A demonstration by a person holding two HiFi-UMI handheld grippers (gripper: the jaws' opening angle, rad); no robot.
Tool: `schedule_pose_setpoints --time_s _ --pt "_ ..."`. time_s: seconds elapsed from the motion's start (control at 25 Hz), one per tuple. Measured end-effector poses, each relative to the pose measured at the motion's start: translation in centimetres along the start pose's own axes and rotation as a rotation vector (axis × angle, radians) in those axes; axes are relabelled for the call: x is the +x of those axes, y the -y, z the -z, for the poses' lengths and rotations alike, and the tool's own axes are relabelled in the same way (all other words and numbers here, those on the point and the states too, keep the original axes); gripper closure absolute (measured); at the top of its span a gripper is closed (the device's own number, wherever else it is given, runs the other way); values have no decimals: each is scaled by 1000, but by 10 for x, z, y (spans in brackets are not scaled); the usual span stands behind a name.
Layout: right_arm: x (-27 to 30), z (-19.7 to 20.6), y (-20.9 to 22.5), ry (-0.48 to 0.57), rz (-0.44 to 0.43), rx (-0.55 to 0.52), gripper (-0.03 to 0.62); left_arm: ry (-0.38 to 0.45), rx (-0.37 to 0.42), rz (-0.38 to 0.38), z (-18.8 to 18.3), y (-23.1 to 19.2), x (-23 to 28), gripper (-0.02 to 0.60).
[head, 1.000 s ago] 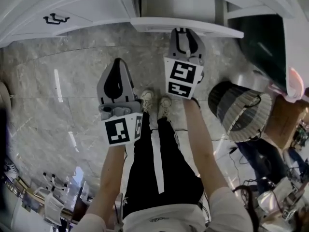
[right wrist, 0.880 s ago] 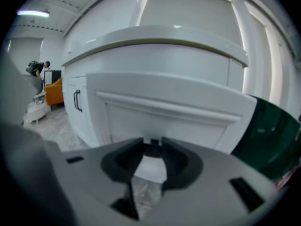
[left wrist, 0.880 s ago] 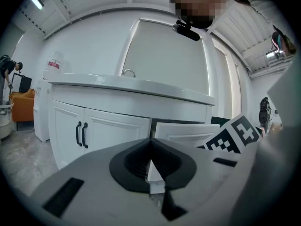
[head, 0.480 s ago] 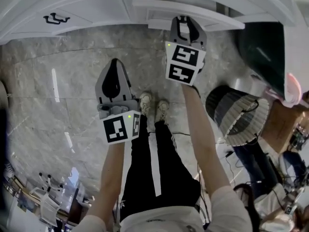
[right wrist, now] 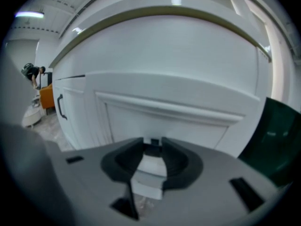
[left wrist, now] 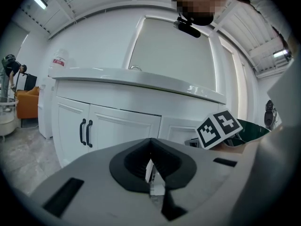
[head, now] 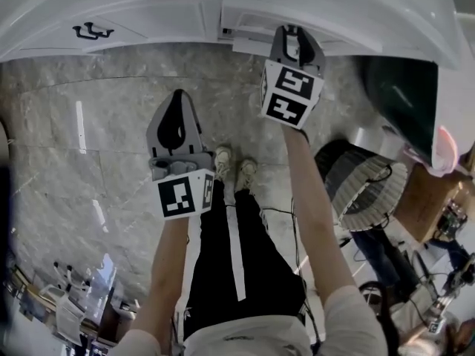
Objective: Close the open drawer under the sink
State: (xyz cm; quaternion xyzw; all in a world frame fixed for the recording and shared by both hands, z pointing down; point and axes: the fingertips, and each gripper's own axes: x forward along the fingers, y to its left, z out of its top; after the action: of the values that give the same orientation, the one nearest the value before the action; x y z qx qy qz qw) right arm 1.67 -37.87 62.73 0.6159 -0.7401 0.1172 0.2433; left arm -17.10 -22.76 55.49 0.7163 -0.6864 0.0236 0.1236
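item: drawer (right wrist: 178, 126), white panelled front, under the sink surface (left wrist: 141, 79), just right of the cabinet doors with paired black handles (head: 93, 30); the front stands slightly out from the cabinet face.
right tool (head: 291, 30): jaws spread a little, nothing between them, tips at the drawer front, which fills the right gripper view.
left tool (head: 178, 93): jaws pressed together, empty, held lower and well apart from the cabinet, over the grey marble floor (head: 89, 124).
also present: person's pale shoes (head: 236, 160) between the two tools; ribbed black-and-white basket (head: 364, 188) and a dark green object (head: 404, 99) at the right.
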Motion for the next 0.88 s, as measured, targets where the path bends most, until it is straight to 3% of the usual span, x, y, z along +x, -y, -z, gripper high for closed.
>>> schedule_pose_setpoints --time_s 0.88 --pt "-7 0 -1 0 -40 11 444 42 21 43 -22 21 -9 561"
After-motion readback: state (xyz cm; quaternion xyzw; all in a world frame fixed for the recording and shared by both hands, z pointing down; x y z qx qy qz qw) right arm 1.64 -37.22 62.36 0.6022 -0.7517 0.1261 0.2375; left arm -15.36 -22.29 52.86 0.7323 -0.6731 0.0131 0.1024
